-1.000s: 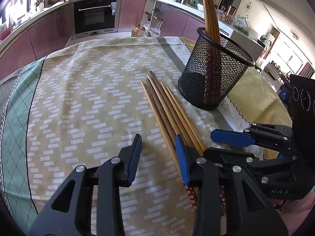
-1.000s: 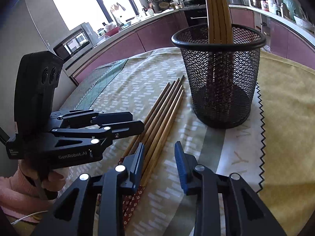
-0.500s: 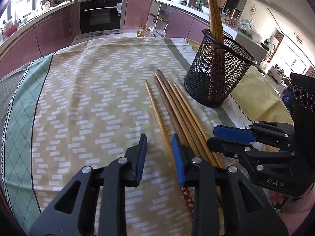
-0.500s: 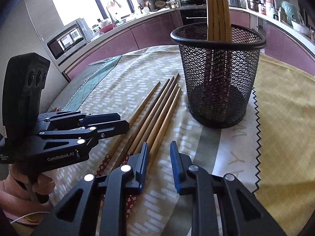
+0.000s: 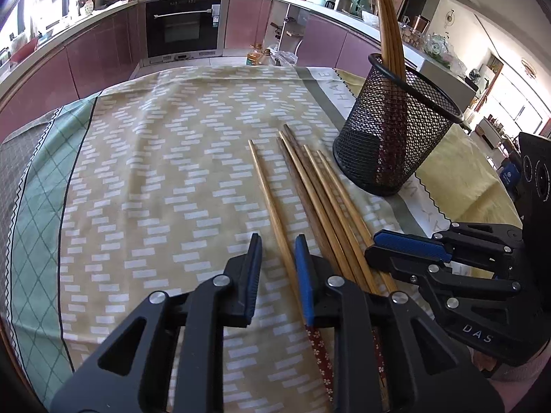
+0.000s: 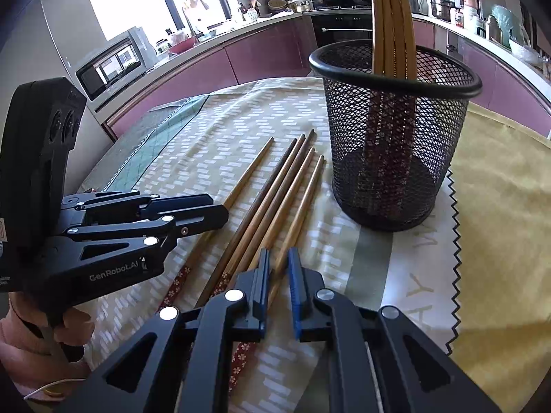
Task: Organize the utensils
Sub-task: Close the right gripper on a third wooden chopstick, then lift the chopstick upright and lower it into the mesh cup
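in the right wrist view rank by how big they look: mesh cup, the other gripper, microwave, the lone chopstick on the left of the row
1. Mesh cup and other gripper (the left gripper): both fill much of the frame; nearness makes their order unsure.
2. Lone chopstick: long but thin.
3. Microwave: smallest, being far back.

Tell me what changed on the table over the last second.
Both tools' jaws narrowed and are closing. The left tool now straddles the leftmost chopstick, which has slid apart from the other four; the right tool straddles the rightmost chopstick. Neither pair of pads visibly presses yet. The mesh holder, with chopsticks standing in it, and the tablecloth stayed put.
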The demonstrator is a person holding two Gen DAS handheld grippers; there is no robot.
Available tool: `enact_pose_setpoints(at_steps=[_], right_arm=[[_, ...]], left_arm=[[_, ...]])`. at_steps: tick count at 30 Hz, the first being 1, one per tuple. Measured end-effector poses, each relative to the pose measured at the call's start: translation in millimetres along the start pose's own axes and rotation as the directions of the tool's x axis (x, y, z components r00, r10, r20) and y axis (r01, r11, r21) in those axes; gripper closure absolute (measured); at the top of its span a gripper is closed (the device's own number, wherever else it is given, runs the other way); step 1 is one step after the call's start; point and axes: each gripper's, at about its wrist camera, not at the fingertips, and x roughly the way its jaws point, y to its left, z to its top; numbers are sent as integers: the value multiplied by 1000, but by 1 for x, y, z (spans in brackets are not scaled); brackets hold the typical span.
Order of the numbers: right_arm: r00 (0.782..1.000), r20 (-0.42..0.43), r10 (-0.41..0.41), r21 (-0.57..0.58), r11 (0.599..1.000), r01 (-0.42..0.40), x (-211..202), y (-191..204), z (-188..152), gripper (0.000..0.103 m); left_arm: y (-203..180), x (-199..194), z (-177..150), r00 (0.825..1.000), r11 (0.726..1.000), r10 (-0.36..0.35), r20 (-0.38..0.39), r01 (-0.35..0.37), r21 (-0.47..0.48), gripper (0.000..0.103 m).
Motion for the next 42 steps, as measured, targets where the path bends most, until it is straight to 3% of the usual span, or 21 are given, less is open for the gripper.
enact_pose_setpoints(at_steps=[11, 17, 42], right_arm=[[1000, 18, 4, 34, 999, -5, 7, 0, 4, 93], [998, 29, 50, 97, 994, -53, 4, -11, 2, 96], [974, 118, 193, 39, 979, -199, -35, -6, 3, 98]], left_arm=[[-5, 7, 8, 999, 999, 40, 17, -39, -21, 83], [-7, 9, 7, 999, 998, 47, 24, -46, -50, 93], [-11, -42, -1, 990, 995, -61, 126, 69, -66, 96]])
